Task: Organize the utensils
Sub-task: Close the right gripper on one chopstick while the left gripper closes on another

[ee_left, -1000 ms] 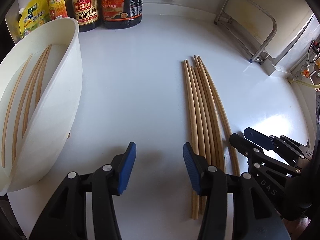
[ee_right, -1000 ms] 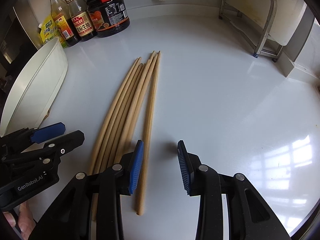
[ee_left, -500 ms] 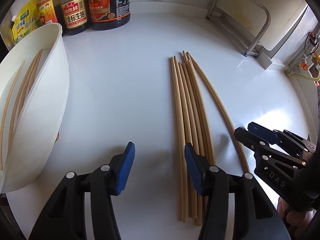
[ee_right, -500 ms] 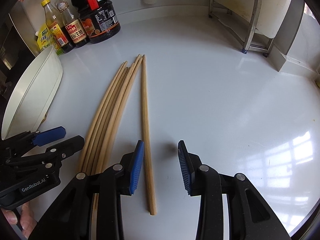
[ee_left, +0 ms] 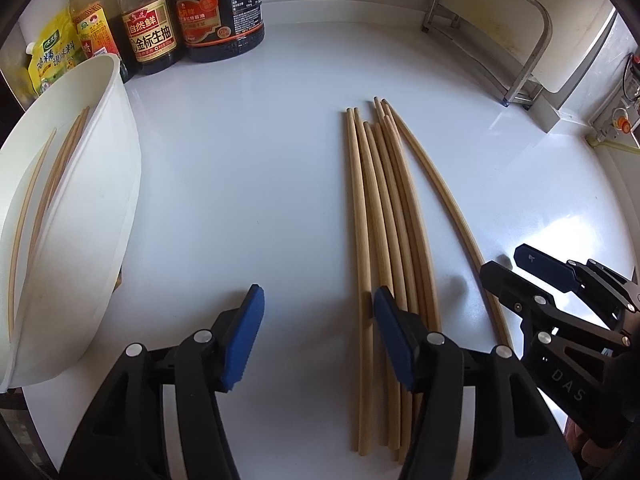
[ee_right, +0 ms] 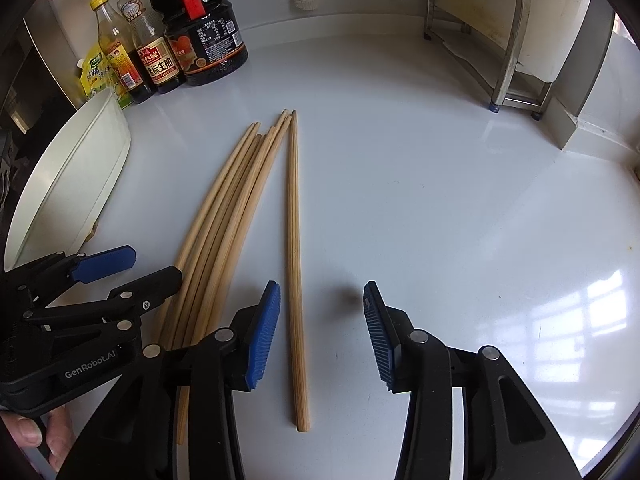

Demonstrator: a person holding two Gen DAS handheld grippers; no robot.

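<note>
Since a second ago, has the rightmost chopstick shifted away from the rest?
Yes. In the right wrist view the single chopstick now lies apart from the bundle, its near end swung right; the sauce bottles give the fixed reference.

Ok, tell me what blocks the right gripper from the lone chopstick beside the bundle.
Nothing visible does. The right gripper is open, and the lone chopstick lies on bare countertop between its pads, apart from the bundle.

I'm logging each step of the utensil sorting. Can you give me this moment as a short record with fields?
surface: white countertop
loose items: bundle of long wooden chopsticks; one single wooden chopstick lying apart from it
container: white oval plastic bin, some chopsticks inside
left gripper: open, just been opening, nothing between its pads
right gripper: open, just been opening, straddling the single chopstick without gripping it
background: dark sauce bottles, metal rack
</note>
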